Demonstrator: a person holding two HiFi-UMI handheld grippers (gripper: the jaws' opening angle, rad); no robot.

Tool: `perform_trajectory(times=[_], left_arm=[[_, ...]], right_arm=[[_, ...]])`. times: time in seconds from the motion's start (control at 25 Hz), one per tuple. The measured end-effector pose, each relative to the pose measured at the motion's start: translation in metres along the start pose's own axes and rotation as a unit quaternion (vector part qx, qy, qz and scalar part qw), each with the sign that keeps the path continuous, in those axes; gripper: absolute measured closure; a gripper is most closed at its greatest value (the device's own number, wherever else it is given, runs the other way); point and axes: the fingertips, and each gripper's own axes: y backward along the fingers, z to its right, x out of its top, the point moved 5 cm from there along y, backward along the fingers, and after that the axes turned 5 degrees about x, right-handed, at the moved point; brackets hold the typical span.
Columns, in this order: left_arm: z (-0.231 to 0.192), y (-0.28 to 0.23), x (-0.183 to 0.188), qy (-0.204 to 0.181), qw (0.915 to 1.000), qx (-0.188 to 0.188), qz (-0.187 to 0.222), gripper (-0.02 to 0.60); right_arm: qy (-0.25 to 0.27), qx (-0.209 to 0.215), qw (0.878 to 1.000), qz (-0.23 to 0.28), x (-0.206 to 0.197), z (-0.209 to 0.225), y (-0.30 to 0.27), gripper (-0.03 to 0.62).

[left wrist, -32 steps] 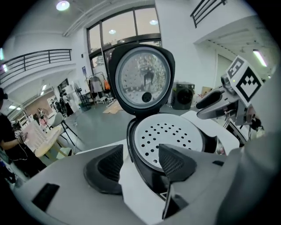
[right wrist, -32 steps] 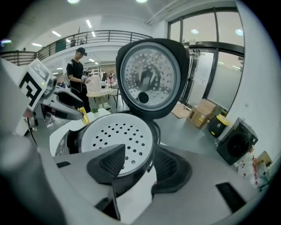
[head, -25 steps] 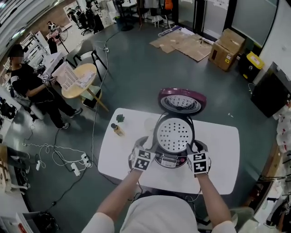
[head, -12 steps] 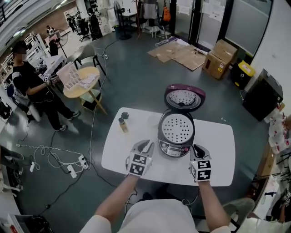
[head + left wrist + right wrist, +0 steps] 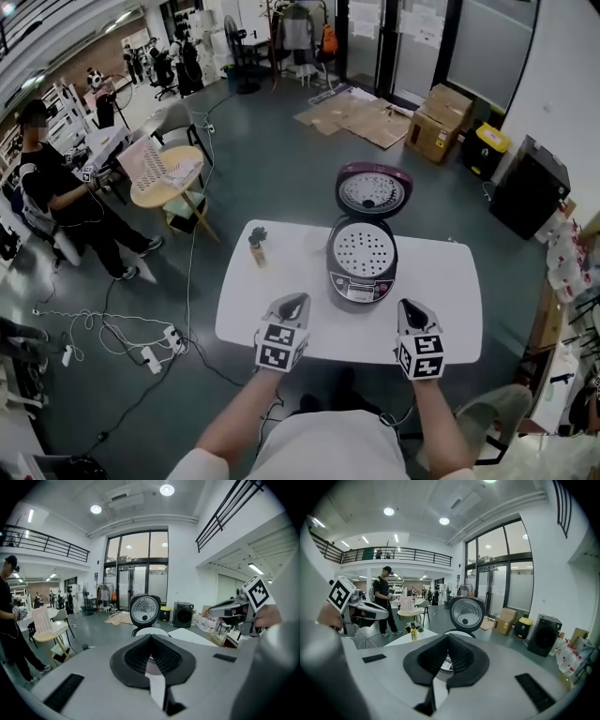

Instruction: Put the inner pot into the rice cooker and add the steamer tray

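A white rectangular tabletop [image 5: 450, 305] is seen from above, and a dark rice cooker with a silver front panel [image 5: 359, 284] is stood near its middle. The cooker's maroon round lid [image 5: 373, 190] is raised open at the back. A white perforated steamer tray [image 5: 362, 249] is seated in the cooker's mouth; an inner pot cannot be made out beneath it. A small yellow bottle [image 5: 257, 253] is placed on the tabletop to the left of the cooker, well apart from it. The left claw [image 5: 292, 300] and the right claw [image 5: 410, 307] are held above the near edge of the tabletop, either side of the cooker and clear of it. The jaws of both claws have just been closing and are now pressed together, with nothing gripped between them.
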Motion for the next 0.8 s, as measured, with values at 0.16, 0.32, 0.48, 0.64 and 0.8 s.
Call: perform_trajectory(times=[0.16,0.32,0.48,0.64,0.8], left_arm=[[0.017,0.011,0.004,-0.002,0.9998,-0.016,0.012,0.568],[0.027,0.017,0.015,0.005,0.9991,-0.021,0.037,0.568],[0.033,0.018,0.021,0.018,0.9986,-0.009,0.049,0.568],[0.043,0.016,0.026,0.021,0.9983,-0.006,0.054,0.568],[0.051,0.012,0.03,0.024,0.9983,-0.006,0.052,0.568]], right_arm=[[-0.004,0.001,1.0,0.014,-0.003,0.003,0.02,0.583],[-0.006,0.004,1.0,0.027,-0.002,0.014,0.032,0.583],[-0.007,0.022,0.999,0.04,0.003,0.025,0.041,0.583],[-0.001,0.037,0.998,0.055,0.013,0.034,0.046,0.583],[-0.002,0.046,0.997,0.065,0.019,0.044,0.048,0.583]])
